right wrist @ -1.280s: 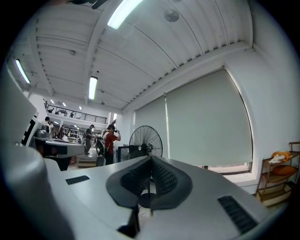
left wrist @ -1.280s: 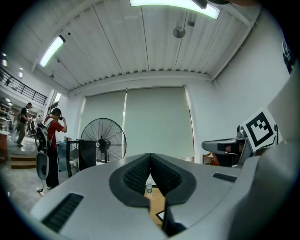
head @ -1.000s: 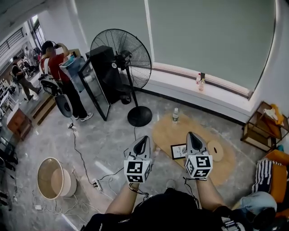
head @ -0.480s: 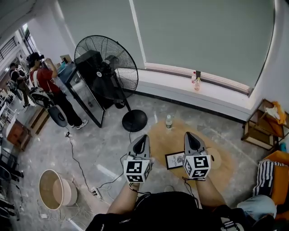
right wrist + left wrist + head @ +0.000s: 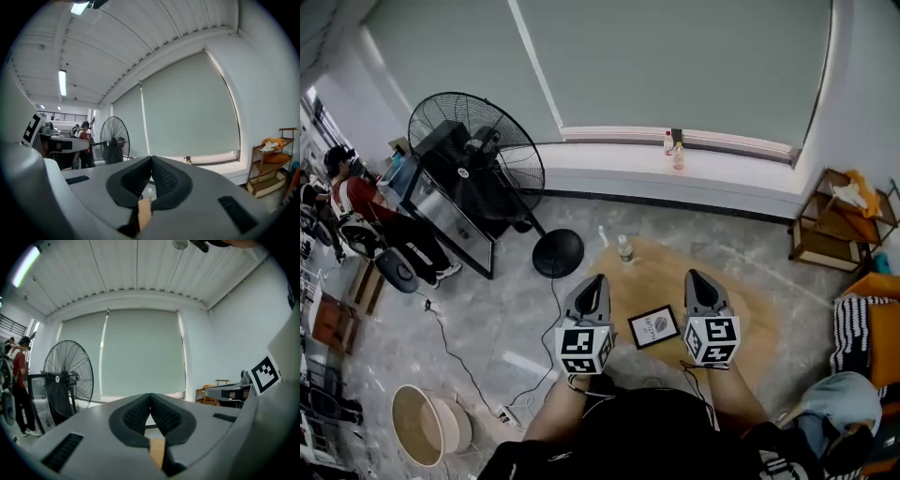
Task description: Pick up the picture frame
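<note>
A small black picture frame with a white print lies flat on a low round wooden table, seen in the head view between my two grippers. My left gripper is held level to the frame's left, shut and holding nothing. To the frame's right, my right gripper is shut and empty too. In the left gripper view the left gripper has its pads pressed together. The right gripper shows the same in its own view. Neither gripper view shows the frame.
A clear water bottle stands at the table's far edge. A big black pedestal fan stands at the left, cables trailing over the floor. A wooden shelf is at the right, a person far left, a round basket lower left.
The view has swung left to right: the fan and person slid left, the table and frame now sit centred between the grippers. Both grippers moved with the body and stayed shut.
</note>
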`<state>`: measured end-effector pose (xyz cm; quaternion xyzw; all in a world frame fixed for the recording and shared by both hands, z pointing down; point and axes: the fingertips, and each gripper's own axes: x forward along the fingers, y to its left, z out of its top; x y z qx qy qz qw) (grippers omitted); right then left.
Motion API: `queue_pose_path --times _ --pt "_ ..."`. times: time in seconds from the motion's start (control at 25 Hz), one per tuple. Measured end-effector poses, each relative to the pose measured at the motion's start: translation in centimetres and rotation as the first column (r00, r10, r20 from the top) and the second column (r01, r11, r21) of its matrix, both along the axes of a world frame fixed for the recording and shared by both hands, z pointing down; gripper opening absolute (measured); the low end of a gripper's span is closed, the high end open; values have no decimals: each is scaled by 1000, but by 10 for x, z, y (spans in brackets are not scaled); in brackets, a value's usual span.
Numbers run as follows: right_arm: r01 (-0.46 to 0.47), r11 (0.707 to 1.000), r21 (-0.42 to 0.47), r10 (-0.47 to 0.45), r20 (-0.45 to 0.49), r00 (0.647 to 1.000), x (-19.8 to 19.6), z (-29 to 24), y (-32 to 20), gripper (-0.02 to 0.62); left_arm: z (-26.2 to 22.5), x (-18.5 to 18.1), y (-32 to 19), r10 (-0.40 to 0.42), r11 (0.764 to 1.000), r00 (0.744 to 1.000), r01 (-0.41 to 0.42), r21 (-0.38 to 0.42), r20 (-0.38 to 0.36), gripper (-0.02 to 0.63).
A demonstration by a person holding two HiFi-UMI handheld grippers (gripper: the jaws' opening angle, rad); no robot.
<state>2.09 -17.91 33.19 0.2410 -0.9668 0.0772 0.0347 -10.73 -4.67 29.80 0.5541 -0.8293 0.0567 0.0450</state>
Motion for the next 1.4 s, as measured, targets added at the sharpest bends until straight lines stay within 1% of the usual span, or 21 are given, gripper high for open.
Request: queue_pose_path --times 0.24,0.4,0.6,0.76,0.92,1.04,1.16,1.28,1.4 --pt "-117 993 -13 117 -26 993 17 14 -27 17 15 1 -46 121 992 993 -122 -15 -13 21" --pt "-188 982 -26 187 -55 981 16 29 -37 17 27 -8 -68 195 980 981 -195 -26 -23 20" --pt "-274 961 -27 271 -82 959 -6 32 -49 17 31 -42 -92 282 959 959 -283 -34 -38 20" --pt "-340 940 -28 336 -103 936 -32 33 -57 17 31 -75 -114 351 935 935 -353 -35 -51 21" --pt "-405 914 -23 400 -121 909 -61 35 -65 17 39 -114 -135 408 911 908 -412 -32 -91 21" --pt "-473 881 -21 466 -139 874 -69 41 -70 17 47 -132 -153 465 882 878 -471 -34 -113 21" --pt "-544 839 -15 535 -151 831 -74 44 -73 17 53 -144 -169 526 845 841 -534 -37 -123 21" --pt "-626 780 -7 617 -159 771 -70 49 -71 17 59 -144 -184 603 792 788 -610 -33 -124 21" --pt "-709 705 -3 699 -168 695 -59 56 -60 17 67 -134 -192 681 724 721 -689 -29 -129 21"
